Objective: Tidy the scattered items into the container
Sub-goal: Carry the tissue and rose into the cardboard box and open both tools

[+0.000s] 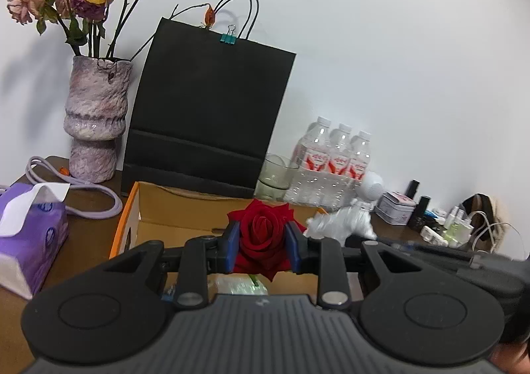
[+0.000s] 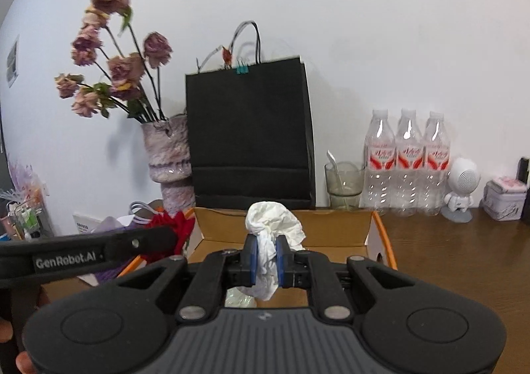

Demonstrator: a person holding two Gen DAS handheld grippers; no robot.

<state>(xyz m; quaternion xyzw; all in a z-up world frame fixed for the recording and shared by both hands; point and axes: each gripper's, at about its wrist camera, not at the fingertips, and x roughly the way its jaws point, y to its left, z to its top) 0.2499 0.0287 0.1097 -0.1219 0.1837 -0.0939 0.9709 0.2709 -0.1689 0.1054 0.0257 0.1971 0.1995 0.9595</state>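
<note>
A: Which way is the red rose pointing?

B: Its bloom is facing the camera, and its green stem is hanging down. The left gripper is clamping it above the cardboard box.

A: And the right gripper?

B: Its pads are pressing, almost together, on a crumpled white tissue, which is standing upright over the same box.

Both wrist views are taken close above the table, angled slightly downward along the fingers toward the wall at 12 o'clock, the left view set left of the right, with the cardboard box and black paper bag shared ahead.
</note>
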